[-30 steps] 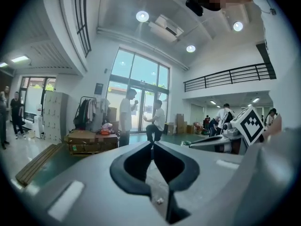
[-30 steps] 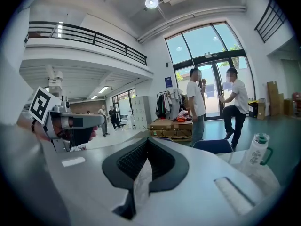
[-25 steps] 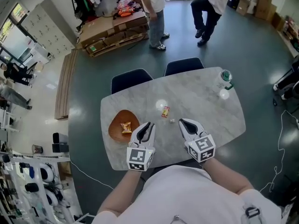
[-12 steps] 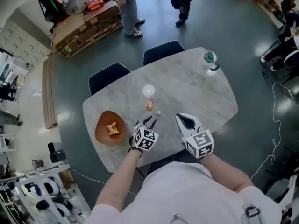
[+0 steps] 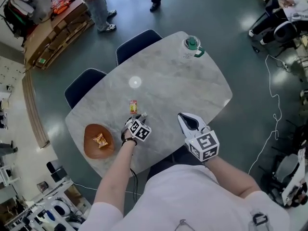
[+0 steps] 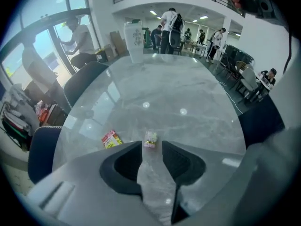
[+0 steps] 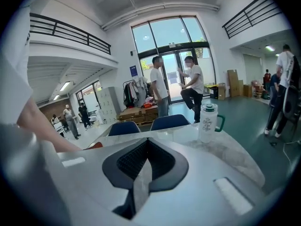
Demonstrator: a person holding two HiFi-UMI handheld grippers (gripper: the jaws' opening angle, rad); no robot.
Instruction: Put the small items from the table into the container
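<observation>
A small pale wrapped candy [image 6: 150, 139] lies on the marble table [image 5: 183, 90], just past the tips of my left gripper [image 6: 152, 145], whose jaws stand open with nothing between them. In the head view this left gripper [image 5: 141, 117] is by the candy [image 5: 144, 115]. A red and yellow packet [image 5: 133, 106] lies a little farther off, to the left in the left gripper view [image 6: 111, 139]. The brown bowl [image 5: 90, 151] at the table's left holds a snack packet [image 5: 100, 139]. My right gripper [image 5: 186, 120] hovers near the front edge, shut and empty [image 7: 147, 141].
A clear tumbler with a green lid [image 5: 191, 44] stands at the far right corner, also in the right gripper view [image 7: 208, 121]. Two dark blue chairs [image 5: 138, 43] are tucked in at the far side. People stand beyond the table.
My left gripper has reached forward from the front edge up to the small candy. The right gripper has stayed about where it was. The head view has swung, shifting the table.
</observation>
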